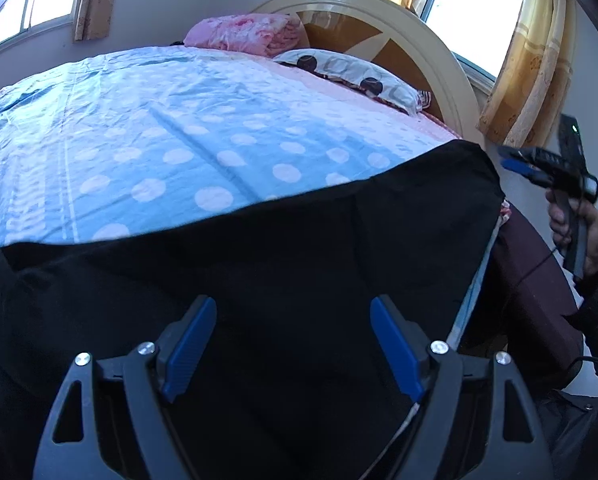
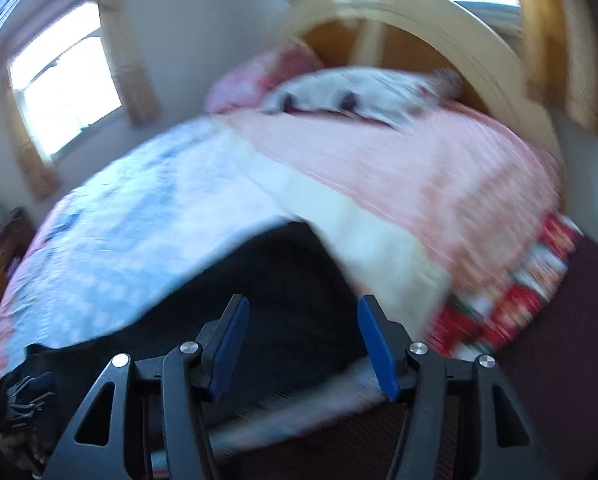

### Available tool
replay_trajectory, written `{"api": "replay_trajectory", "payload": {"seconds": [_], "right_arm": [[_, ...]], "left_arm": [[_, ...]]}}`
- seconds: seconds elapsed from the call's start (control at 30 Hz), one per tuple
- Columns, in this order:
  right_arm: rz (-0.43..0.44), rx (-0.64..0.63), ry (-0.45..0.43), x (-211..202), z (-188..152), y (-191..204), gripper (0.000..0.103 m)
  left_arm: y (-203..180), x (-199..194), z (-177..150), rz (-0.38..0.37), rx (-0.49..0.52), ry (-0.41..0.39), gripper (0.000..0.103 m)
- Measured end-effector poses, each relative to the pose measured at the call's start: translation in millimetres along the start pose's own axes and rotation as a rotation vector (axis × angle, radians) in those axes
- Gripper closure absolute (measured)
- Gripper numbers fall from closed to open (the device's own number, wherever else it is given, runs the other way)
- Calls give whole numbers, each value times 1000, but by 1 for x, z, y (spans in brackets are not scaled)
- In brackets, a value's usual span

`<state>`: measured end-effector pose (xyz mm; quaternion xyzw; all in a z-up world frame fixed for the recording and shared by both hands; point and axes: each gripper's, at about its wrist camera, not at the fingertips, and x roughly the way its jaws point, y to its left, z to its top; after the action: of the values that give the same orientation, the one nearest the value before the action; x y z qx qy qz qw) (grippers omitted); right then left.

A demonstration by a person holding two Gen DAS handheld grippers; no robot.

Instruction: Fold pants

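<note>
Black pants lie flat along the near edge of a bed with a blue polka-dot sheet. My left gripper hovers just above the dark cloth, jaws wide apart, nothing between the blue pads. In the left wrist view my right gripper is off the bed's right side, held up in a person's hand. The right wrist view is blurred by motion: my right gripper stands open over the right end of the pants, nothing gripped.
A pink folded blanket and a dotted pillow lie at the curved wooden headboard. A pink cover takes the bed's right part. Curtained windows stand behind. Dark floor runs beside the bed on the right.
</note>
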<state>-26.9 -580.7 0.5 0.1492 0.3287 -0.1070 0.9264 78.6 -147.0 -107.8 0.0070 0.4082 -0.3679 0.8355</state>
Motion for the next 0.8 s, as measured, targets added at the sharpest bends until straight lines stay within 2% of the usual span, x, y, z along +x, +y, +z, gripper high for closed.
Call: {"api": "replay_trajectory", "payload": {"seconds": [0.07, 0.1, 0.2, 0.27, 0.33, 0.4, 0.47, 0.5, 0.63, 0.7, 0.73, 0.77, 0.8], "right_arm": [[85, -18, 28, 17, 3, 12, 45], [75, -28, 56, 31, 3, 15, 45], [-53, 2, 176, 71, -3, 6, 45], [-70, -26, 155, 65, -5, 11, 45], [-113, -70, 180, 59, -2, 25, 45], [-32, -99, 138, 48, 3, 41, 45], [50, -158, 121, 38, 7, 70, 45], [105, -190, 125, 38, 6, 88, 45], [316, -299, 218, 57, -9, 165, 44], [383, -348, 274, 70, -29, 207, 44], [400, -364, 294, 73, -39, 219, 44], [414, -388, 323, 80, -49, 237, 44], [418, -406, 342, 84, -58, 247, 44]], "left_arm": [[1, 2, -7, 2, -15, 13, 21], [3, 4, -11, 10, -22, 20, 21], [5, -2, -17, 9, -35, 9, 21], [8, -12, -18, 19, -45, -7, 21], [15, -28, -16, 47, -49, -44, 21], [28, -43, -11, 74, -63, -78, 21], [48, -53, -1, 106, -89, -98, 13], [56, -55, 4, 119, -96, -99, 13], [90, -55, 26, 215, -89, -91, 13], [115, -42, 32, 241, -133, -25, 24], [124, -34, 34, 227, -151, 9, 42], [130, -28, 35, 227, -152, 25, 54], [133, -24, 35, 245, -152, 38, 58]]}}
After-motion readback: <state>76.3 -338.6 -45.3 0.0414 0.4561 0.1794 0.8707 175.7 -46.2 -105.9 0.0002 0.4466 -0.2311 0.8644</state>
